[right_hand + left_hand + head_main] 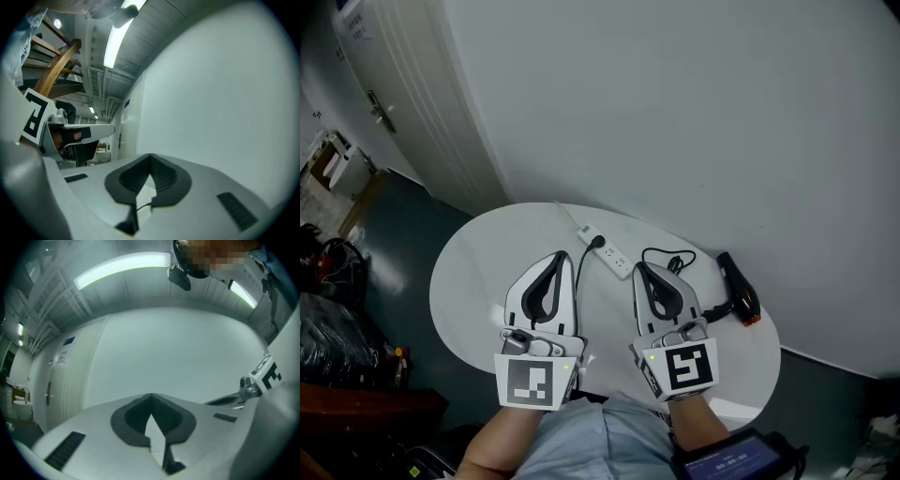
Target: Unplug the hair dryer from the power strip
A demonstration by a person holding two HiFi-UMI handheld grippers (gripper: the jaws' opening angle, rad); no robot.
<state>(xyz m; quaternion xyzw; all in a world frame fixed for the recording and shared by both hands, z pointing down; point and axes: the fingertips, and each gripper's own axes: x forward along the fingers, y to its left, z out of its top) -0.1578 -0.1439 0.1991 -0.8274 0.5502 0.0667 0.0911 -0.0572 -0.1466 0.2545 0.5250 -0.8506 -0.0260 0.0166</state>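
the plug of the hair dryer appears still seated in the power strip at frame centre, so unplugging remains; the left gripper and right gripper are closed and empty.

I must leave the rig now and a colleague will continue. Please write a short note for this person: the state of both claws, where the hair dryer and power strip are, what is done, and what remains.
Left claw: shut, empty, held above the table.
Right claw: shut, empty, beside the left one.
Power strip: on the far side of the table, with a black plug in it. Its cord runs back behind the left claw.
Hair dryer: lying at the table's right, untouched.
Done: nothing yet.
Left: grip the plug and pull it out, probably while steadying the strip.
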